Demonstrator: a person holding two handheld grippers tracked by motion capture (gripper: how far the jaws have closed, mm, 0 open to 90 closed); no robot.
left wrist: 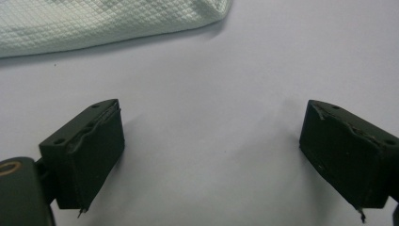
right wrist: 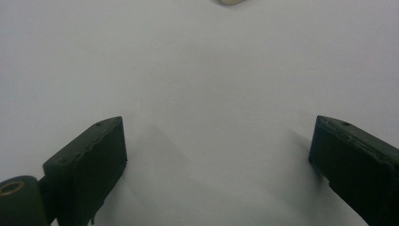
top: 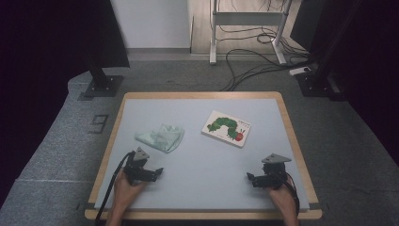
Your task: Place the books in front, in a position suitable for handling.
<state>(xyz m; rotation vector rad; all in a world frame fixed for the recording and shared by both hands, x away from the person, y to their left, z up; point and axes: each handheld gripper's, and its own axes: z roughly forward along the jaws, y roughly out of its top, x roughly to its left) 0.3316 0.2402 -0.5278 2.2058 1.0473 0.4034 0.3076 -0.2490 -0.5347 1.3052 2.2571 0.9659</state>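
A crumpled pale green cloth lies left of the table's middle. Its quilted edge crosses the top of the left gripper view, a short way beyond the jaws. A picture book with a green caterpillar on its white cover lies flat, right of centre. My left gripper rests near the front left, just in front of the cloth, open over bare mat. My right gripper sits at the front right, well short of the book, also open with nothing between its jaws.
The grey mat covers a wooden table whose rim shows all round. On the floor beyond stand black stand bases, a white desk frame and loose cables. A small pale object's edge shows at the top of the right gripper view.
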